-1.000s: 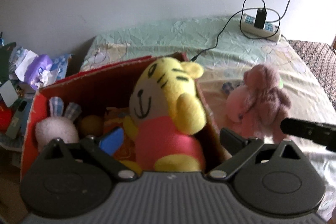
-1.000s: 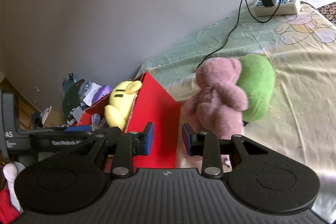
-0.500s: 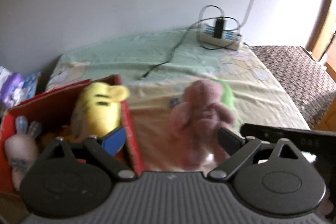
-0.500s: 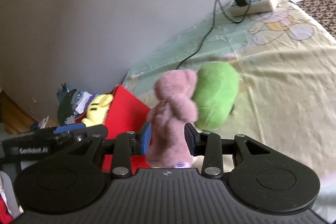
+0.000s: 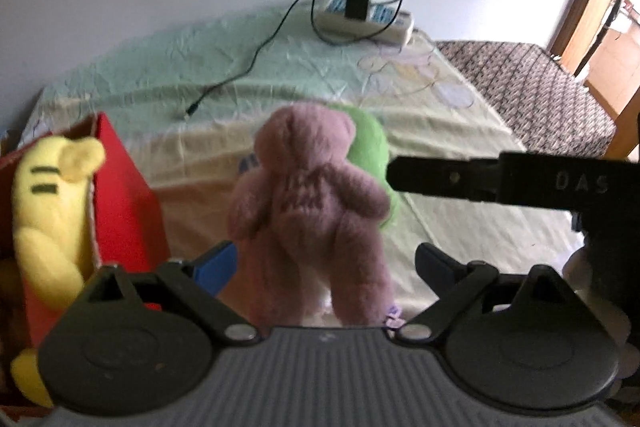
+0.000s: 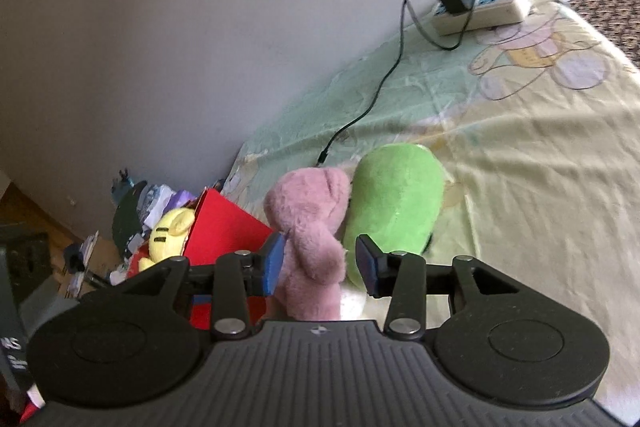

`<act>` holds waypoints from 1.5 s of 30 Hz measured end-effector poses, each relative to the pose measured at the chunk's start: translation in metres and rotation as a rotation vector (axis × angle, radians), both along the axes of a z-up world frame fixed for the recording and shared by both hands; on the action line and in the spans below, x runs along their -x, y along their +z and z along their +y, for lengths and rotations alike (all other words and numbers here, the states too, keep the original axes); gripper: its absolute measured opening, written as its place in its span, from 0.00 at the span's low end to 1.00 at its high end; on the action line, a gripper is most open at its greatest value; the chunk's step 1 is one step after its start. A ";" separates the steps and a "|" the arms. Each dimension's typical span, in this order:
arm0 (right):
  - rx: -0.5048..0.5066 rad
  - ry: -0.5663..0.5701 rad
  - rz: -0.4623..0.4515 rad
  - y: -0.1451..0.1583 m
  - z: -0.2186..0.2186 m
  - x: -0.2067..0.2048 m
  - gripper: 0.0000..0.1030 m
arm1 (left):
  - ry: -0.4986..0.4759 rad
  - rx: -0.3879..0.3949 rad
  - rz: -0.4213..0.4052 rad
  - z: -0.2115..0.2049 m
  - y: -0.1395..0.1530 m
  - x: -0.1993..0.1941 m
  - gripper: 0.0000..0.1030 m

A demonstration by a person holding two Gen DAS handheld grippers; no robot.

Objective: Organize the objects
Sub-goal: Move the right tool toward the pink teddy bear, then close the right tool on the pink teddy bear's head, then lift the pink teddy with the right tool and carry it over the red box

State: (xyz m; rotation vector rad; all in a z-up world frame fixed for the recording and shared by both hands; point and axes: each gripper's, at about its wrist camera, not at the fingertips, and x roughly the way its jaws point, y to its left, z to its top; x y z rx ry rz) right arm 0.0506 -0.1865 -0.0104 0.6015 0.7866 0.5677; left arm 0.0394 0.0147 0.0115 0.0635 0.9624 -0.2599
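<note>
- Pink plush fills the left wrist view: the pink teddy bear (image 5: 308,211) is standing on the pale bedsheet (image 5: 460,163) with its back to the camera, between the wide-spread fingers of the left gripper (image 5: 324,267), which are not touching it. A second ago this camera was looking into the red box (image 5: 128,199) at the yellow tiger toy (image 5: 48,203); the box is now sliding off to the left edge, so the left tongs are turning to their next item. A green plush (image 5: 370,155) is lying just behind the bear, and the right gripper's black finger is reaching in from the right.

- In the right wrist view the right gripper (image 6: 322,265) is bracketing the same bear (image 6: 312,239): its left pad is at the fur, its right pad standing apart (open, nothing clamped). Half a second ago these tongs were narrower around the toy; now they are spreading.

- The bear is still on the bed beside the box, not yet in it. Which gripper takes it looks undecided; a power strip (image 6: 480,7) is lying far back.
</note>
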 end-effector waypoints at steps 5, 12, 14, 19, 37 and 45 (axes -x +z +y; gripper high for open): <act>0.012 0.057 0.007 -0.008 0.019 -0.014 0.44 | 0.016 0.011 0.045 0.004 -0.017 -0.013 0.90; 0.004 0.107 0.054 -0.024 0.035 -0.027 0.44 | 0.022 0.010 0.102 0.004 -0.037 -0.028 0.79; 0.000 0.116 0.049 -0.024 0.035 -0.028 0.43 | 0.023 0.014 0.105 0.005 -0.039 -0.029 0.79; -0.029 0.129 0.056 -0.023 0.032 -0.027 0.34 | 0.022 0.022 0.105 0.006 -0.038 -0.028 0.77; 0.045 0.213 -0.013 0.009 0.019 0.029 0.23 | -0.033 0.087 0.070 -0.001 -0.017 0.032 0.73; 0.075 0.266 -0.004 0.006 0.024 0.067 0.23 | -0.053 0.098 0.088 0.002 -0.020 0.077 0.72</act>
